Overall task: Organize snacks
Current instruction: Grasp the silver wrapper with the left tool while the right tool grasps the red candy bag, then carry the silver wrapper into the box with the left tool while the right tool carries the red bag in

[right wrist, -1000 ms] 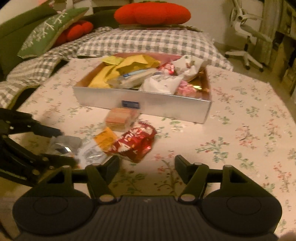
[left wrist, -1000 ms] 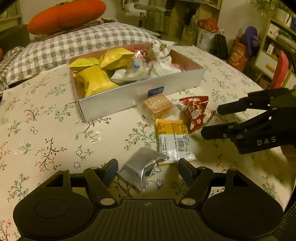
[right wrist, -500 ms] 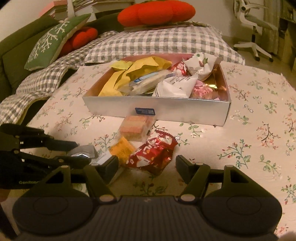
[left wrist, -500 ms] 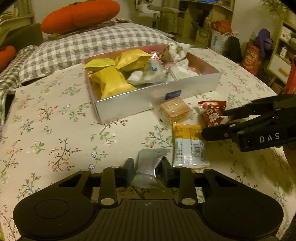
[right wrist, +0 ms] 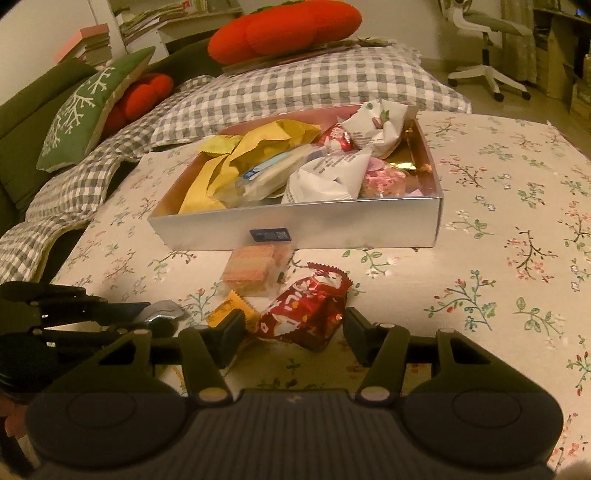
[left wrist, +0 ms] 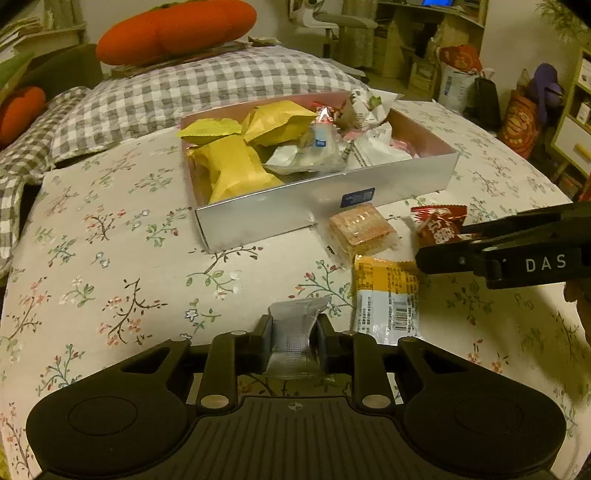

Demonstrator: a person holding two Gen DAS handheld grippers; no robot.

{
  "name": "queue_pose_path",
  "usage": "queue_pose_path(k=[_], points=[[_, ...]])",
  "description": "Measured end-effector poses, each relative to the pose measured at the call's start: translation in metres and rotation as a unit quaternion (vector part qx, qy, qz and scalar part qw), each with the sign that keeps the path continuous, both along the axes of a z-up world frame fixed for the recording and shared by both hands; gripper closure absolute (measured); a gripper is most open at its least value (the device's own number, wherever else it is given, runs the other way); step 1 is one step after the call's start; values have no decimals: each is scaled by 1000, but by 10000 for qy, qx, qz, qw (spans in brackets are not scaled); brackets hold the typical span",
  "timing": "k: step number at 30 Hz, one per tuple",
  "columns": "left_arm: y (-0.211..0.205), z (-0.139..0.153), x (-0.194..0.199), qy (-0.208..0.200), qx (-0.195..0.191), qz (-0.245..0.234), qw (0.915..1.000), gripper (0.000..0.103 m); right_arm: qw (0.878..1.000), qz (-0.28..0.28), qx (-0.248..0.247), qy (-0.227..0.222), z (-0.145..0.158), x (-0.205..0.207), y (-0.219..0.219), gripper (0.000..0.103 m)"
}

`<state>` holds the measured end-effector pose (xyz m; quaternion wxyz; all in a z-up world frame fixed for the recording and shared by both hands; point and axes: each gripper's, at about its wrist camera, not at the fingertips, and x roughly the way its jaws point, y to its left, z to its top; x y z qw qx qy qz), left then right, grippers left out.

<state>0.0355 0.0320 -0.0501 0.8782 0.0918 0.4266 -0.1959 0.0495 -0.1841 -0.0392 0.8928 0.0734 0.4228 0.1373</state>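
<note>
A silver box full of snacks stands on the flowered tablecloth. Loose in front of it lie a pink wafer pack, a red packet and a yellow-and-white packet. My left gripper is closing and squeezes a crumpled silver packet between its pads. My right gripper is closing around the red packet, which lies between its fingers with a gap at the left pad.
A grey checked pillow and an orange cushion lie behind the box. Green and red cushions sit at the far left. An office chair and shelves stand beyond the table's far right edge.
My left jaws came together on the silver packet, which was lying loose between them before. My right jaws have narrowed around the red packet.
</note>
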Motion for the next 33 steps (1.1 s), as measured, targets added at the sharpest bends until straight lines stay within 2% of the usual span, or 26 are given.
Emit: queue_pose_path(k=[1,3,5,7,8,20,33], points=[[0,0,0,3,-4,24,10000,81,10000,-18,-7,1,0,0,-1,49],[1,0,1,14,-33,76,10000,81,10000,-36,-7,5,1,0,-2,58],[2,1,1,9,-55,113,9999,81,10000,-59,54,8,2,0,-5,60],[3,2,1,0,-61,175,9998,81,9999,-73,82,-5,3,0,-6,69],[4,2,2,1,-72,213,9997,81,9999,-72,101,16,3,1,-6,70],[7,2,4,63,-56,435,9990,82,9997,102,-221,-12,0,-1,2,70],[10,12,3,-93,-218,648,9976,82,9999,45,-101,-42,7,-6,-3,72]])
